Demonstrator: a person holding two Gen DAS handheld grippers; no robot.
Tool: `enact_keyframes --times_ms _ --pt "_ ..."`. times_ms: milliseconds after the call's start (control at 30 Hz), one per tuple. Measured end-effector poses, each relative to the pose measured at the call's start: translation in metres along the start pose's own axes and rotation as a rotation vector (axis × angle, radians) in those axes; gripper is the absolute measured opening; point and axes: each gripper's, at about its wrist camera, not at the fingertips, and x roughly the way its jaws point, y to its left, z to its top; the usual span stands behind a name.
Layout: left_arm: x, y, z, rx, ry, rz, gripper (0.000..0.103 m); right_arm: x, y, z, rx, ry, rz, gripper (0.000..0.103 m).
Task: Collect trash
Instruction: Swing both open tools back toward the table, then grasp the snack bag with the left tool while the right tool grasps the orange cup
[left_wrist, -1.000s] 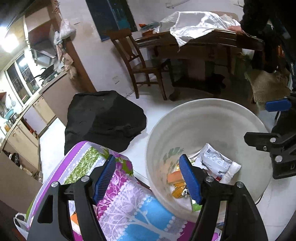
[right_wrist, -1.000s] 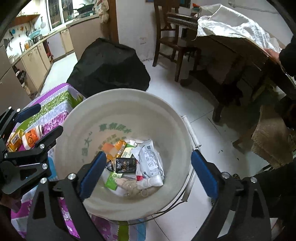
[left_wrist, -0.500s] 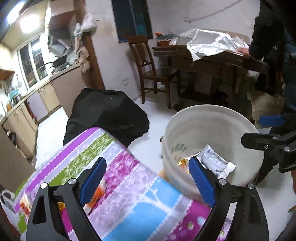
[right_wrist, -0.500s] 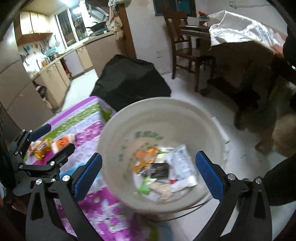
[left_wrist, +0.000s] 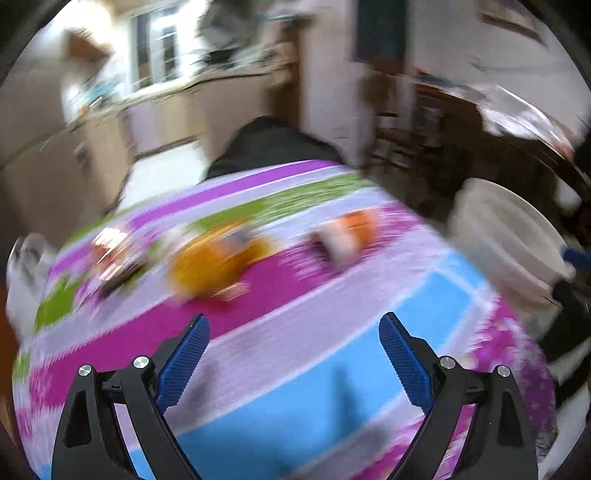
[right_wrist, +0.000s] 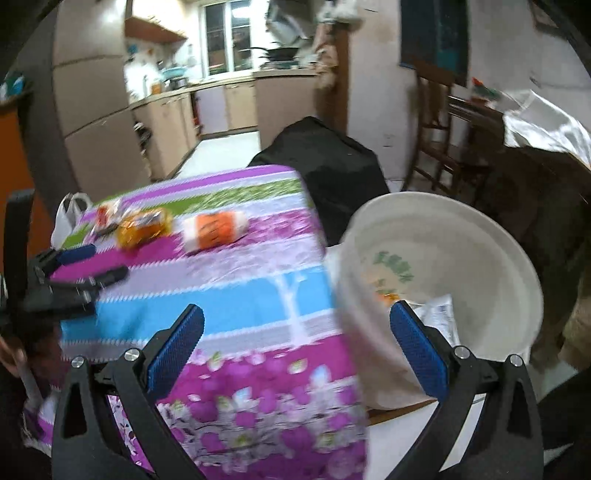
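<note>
Both tongs stand empty and wide: the left tongs (left_wrist: 293, 354) hang over the near blue and purple bands of the patterned cloth on the surface (left_wrist: 280, 332), and the right tongs (right_wrist: 295, 347) straddle the cloth's right edge and the white bucket (right_wrist: 509, 236), nothing between the pads of either. The step in hand, by my judgement, is the reach for the next piece of trash, with a drop into the bucket already made, since wrappers lie at its bottom. Three pieces remain on the far left part of the surface: an orange-and-white packet (right_wrist: 214, 232), a yellow crinkled wrapper (right_wrist: 142, 225) just left of it, and a small red-and-white wrapper (right_wrist: 105, 214) further left, near the edge. The next move calls for one set of tongs to travel to the far side, line its pads up on either side of a packet and close; the orange-and-white packet lies nearest the bucket. The left wrist view is heavily smeared and gives only colour patches for the trash, though it shows these lying ahead of the left tongs. The right wrist view is sharper: it shows the bucket's interior and green lettering, the left tongs from the side at the left, and a white plastic bag (right_wrist: 68, 218) hanging past the surface's far left corner.
</note>
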Motion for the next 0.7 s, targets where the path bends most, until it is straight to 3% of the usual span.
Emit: enact_keyframes --times_ms 133,267,467,700 --pt "-0.009 0.078 -0.015 -0.19 -0.004 0.104 0.092 0.011 0.024 -0.013 -0.003 0.021 0.044 0.097" --pt "-0.008 0.127 -0.008 -0.23 -0.018 0.218 0.092 0.024 0.036 -0.019 0.037 0.056 0.097 0.097" --pt "0.025 0.176 0.037 -0.338 -0.024 0.217 0.092 0.035 0.057 -0.015 0.053 0.082 0.201 0.097" --pt "0.089 0.193 0.074 -0.361 0.04 0.219 0.092 0.043 0.064 -0.011 0.004 0.089 0.19 0.097"
